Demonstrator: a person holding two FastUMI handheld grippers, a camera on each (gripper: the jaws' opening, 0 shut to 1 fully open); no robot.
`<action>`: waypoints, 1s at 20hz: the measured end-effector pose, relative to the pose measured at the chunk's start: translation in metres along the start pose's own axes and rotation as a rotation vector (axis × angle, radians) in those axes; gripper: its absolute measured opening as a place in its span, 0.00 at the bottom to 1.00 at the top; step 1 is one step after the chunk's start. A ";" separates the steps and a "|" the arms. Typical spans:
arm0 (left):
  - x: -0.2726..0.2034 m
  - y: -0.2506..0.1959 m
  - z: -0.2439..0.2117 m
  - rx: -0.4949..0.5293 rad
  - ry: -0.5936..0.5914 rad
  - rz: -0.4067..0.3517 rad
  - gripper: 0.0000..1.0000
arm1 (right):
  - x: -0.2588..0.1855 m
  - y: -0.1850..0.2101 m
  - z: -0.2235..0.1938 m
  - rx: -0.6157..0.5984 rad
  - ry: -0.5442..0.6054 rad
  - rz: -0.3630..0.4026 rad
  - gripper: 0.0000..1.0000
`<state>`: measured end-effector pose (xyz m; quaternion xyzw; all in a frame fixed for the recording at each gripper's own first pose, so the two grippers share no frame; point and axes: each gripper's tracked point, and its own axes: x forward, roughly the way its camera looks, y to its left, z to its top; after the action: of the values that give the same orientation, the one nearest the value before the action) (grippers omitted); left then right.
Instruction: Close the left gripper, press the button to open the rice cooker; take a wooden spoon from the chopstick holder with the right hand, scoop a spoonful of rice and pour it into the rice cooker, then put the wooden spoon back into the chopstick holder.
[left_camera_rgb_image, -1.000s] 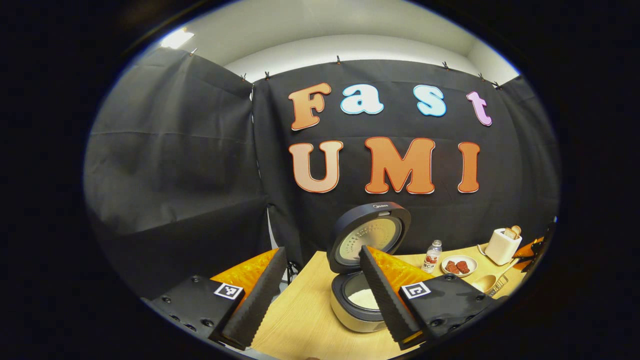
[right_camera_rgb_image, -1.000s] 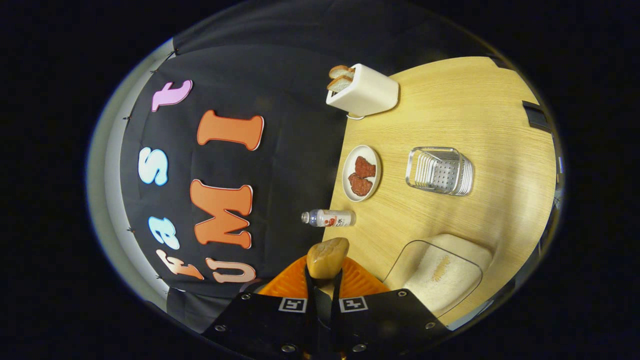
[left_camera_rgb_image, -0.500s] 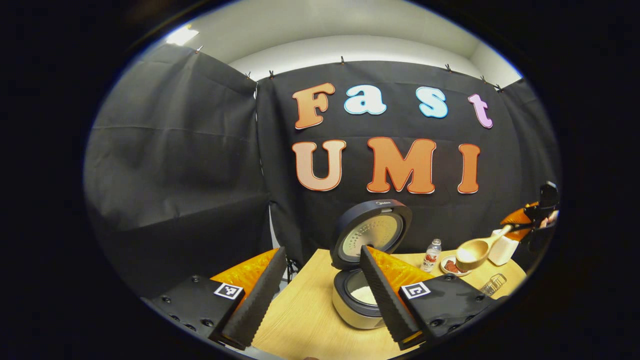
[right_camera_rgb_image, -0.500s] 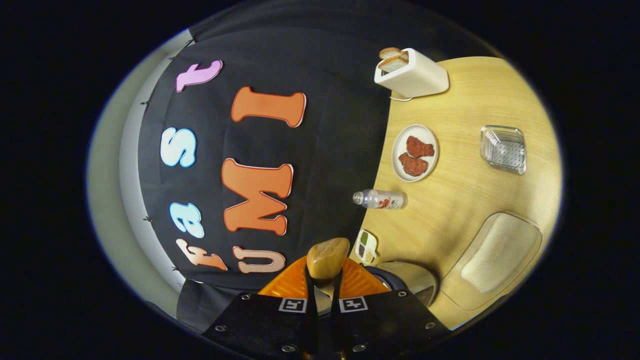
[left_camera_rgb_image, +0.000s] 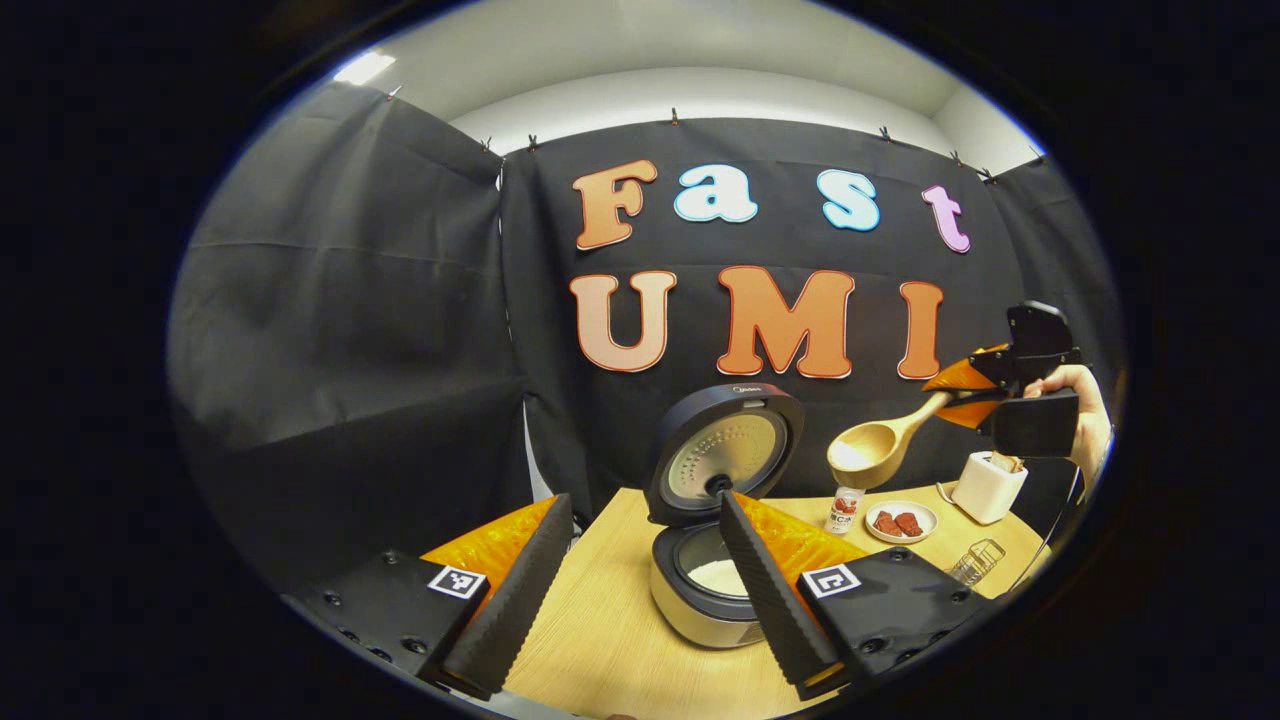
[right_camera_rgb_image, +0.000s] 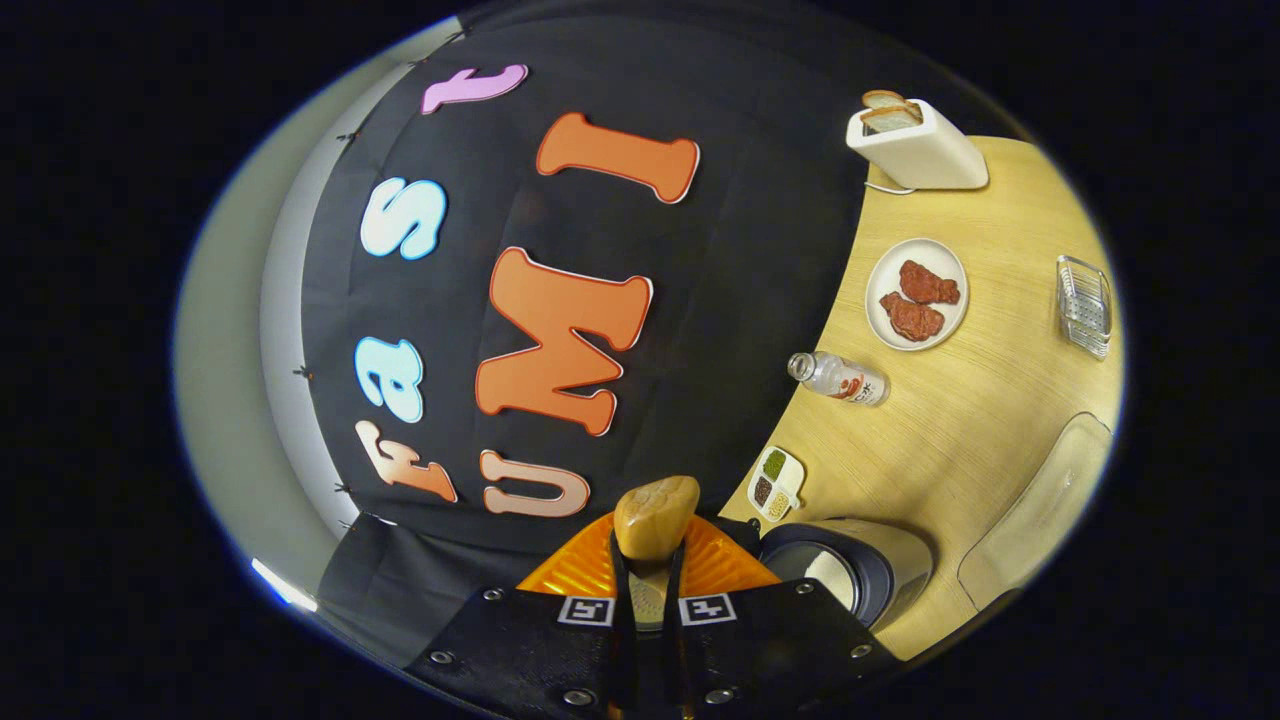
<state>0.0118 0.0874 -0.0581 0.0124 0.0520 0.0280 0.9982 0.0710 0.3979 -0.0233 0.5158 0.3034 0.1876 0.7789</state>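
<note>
Left gripper view: right tool (left_camera_rgb_image: 985, 392) pinching wooden spoon (left_camera_rgb_image: 872, 450), bowl holding rice; left tool (left_camera_rgb_image: 640, 585) spread.

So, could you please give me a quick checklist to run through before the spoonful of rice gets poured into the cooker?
1. Rice cooker lid up, pot exposed: ok.
2. Right gripper clamped on the wooden spoon handle: ok.
3. Spoon bowl level, rice showing inside: ok.
4. Spoon bowl above the pot opening: not ok; it hangs to the cooker's right, above the bottle.
5. Left gripper out of the pouring path: cannot tell; its open fingers frame the cooker.
</note>
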 end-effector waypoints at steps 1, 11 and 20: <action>0.000 0.000 0.001 -0.002 -0.002 -0.004 1.00 | 0.004 0.005 -0.003 -0.033 -0.001 0.009 0.09; 0.000 0.016 -0.005 -0.006 -0.002 0.007 0.99 | 0.031 0.020 -0.018 -0.267 -0.033 0.002 0.09; -0.001 0.027 -0.003 -0.011 -0.006 0.026 1.00 | 0.038 0.023 -0.039 -0.419 -0.012 0.013 0.09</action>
<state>0.0089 0.1146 -0.0599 0.0079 0.0485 0.0410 0.9979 0.0734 0.4569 -0.0240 0.3457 0.2499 0.2488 0.8696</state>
